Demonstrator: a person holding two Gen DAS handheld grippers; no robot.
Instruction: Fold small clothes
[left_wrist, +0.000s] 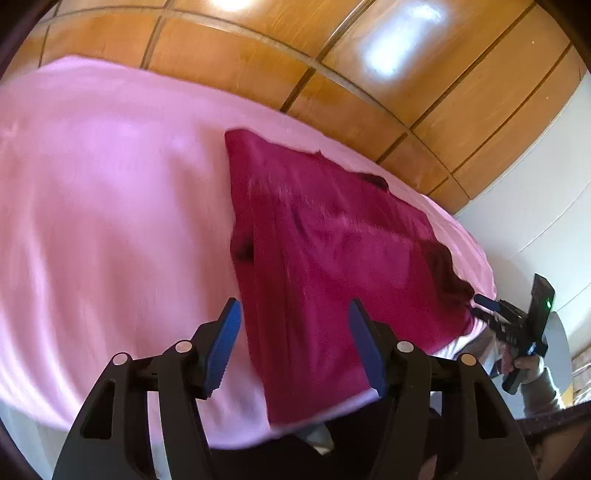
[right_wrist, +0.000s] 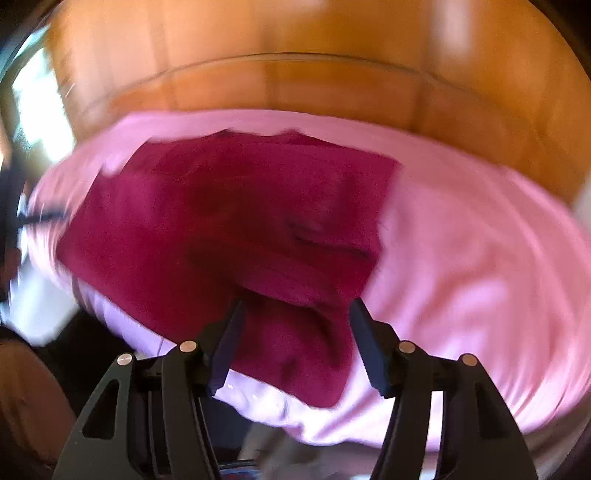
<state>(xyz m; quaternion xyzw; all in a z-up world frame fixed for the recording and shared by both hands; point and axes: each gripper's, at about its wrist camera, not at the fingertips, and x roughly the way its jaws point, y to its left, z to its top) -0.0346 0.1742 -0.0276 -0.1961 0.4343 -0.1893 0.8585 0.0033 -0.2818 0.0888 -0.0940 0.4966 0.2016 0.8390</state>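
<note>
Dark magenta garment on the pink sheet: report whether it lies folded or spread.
Partly folded: the dark magenta garment shows one straight doubled edge on the pink sheet; a flap overlaps near the right gripper.

In the left wrist view, the pink sheet (left_wrist: 110, 221) lies bare from nine to twelve o'clock of the magenta garment (left_wrist: 325, 251), leaving wide room there. The wooden panelled wall (left_wrist: 332, 74) closes the far side at twelve. At three o'clock the right gripper (left_wrist: 480, 302) stands at the garment's edge. In the right wrist view, bare sheet runs out toward three o'clock.
</note>
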